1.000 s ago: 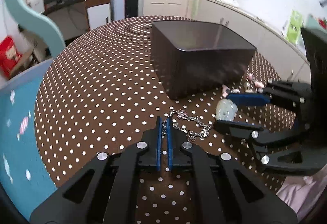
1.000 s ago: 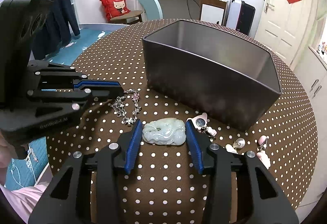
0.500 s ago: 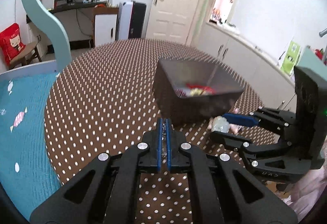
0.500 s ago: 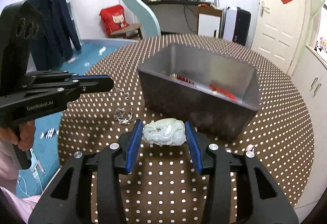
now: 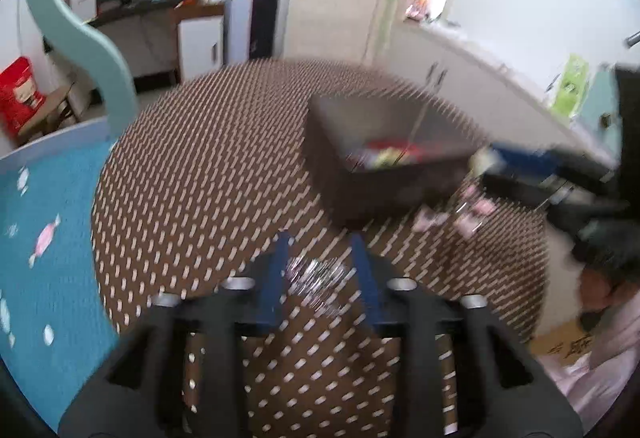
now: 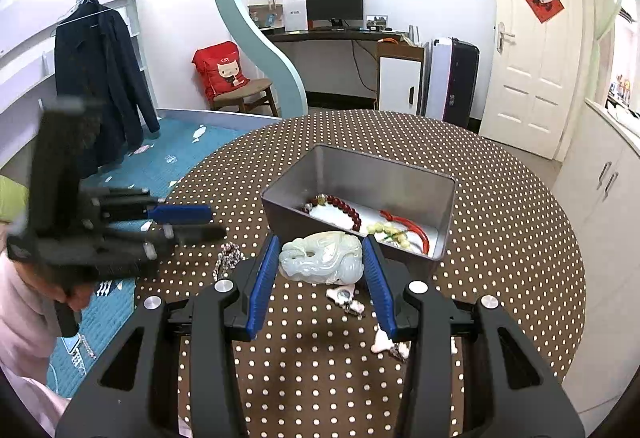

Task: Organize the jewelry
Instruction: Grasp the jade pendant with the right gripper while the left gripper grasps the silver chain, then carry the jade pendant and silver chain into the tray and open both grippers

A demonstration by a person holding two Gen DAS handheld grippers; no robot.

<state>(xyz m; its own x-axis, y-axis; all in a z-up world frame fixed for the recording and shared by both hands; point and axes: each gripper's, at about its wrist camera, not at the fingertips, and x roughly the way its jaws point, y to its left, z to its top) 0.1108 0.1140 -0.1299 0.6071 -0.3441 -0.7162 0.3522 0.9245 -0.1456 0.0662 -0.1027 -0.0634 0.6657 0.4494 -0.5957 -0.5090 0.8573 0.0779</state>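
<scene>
While the right gripper point(image 6: 322, 264) is clamped on the pale jade carving point(image 6: 322, 257), whose long axis runs crosswise from one blue pad to the other, the carving hangs just short of the near wall of the metal box point(image 6: 400, 174), which lies straight ahead along the fingers. The box stands open-topped near the middle of the round table point(image 6: 520, 222) and holds a red bead bracelet point(image 6: 345, 207), a string of pale beads point(image 6: 387, 229) and a red cord point(image 6: 412, 228). In my judgement the coming move is a short carry forward over that near wall and a release inside; the right gripper is plainly the nearer. The left gripper point(image 5: 318, 266) has its fingers apart, and a silver chain point(image 5: 316, 276) shows between them in a blurred view; the right view places the chain point(image 6: 228, 258) on the cloth towards the table's left edge, though whether it rests there or is falling cannot be told. Small pink and silver trinkets point(image 6: 347, 300) lie loose on the dotted brown cloth below the carving. Beyond the table are a white door point(image 6: 536, 50), a desk point(image 6: 340, 36) and a hung dark coat point(image 6: 96, 78).
</scene>
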